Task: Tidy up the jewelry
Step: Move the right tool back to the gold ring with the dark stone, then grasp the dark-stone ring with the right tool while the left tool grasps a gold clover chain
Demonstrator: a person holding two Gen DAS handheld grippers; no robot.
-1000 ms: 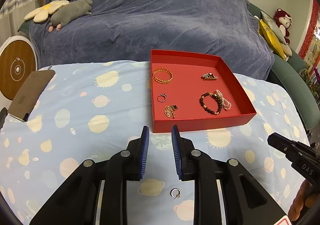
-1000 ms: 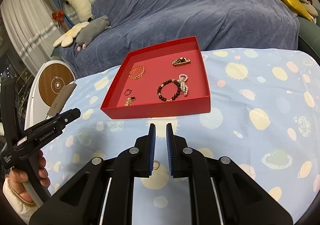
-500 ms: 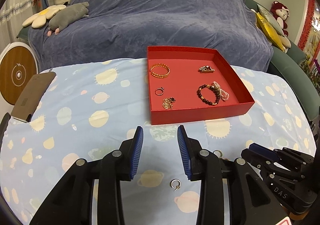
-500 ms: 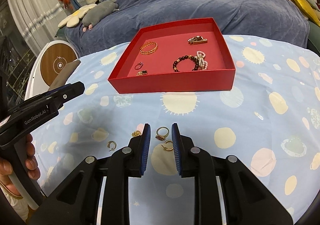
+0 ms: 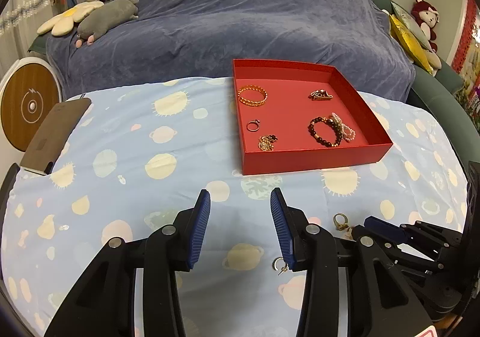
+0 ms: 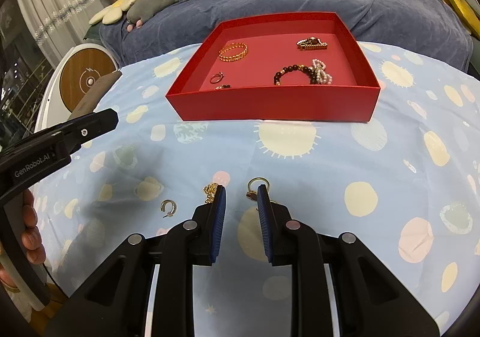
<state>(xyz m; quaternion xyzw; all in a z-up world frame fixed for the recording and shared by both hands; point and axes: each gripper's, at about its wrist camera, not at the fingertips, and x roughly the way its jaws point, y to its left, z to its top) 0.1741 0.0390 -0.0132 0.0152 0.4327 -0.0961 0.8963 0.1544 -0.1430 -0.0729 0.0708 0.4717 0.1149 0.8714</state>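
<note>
- On the planet-print cloth of the counter (image 6: 300, 163), just ahead of the right gripper (image 6: 240, 202), lies a gold ring (image 6: 257, 184), flat, its hoop open upward and its stone end toward the fingers.
- Beside it sit a gold chain piece (image 6: 210, 190), touching the left-hand pad, and a small hoop earring (image 6: 168, 207) further left, its post pointing down-left.
- Right gripper's fingers stand narrow, nothing between the pads; the ring lies at the right pad's tip, likely the next pick.
- Left gripper (image 5: 240, 229) hangs near the same cluster, its jaws opening to a middling gap with only cloth between them; the earring shows just beside its right pad.
- Beyond, well apart from the loose pieces, the red tray (image 6: 270, 103) already holds a gold bangle (image 6: 233, 51), a small ring (image 6: 216, 78), a beaded bracelet (image 6: 295, 73) with pearls and a brooch (image 6: 311, 44), spaced out, apparently sorted by kind.
- A person's hand (image 6: 30, 232) grips the left tool's handle.
</note>
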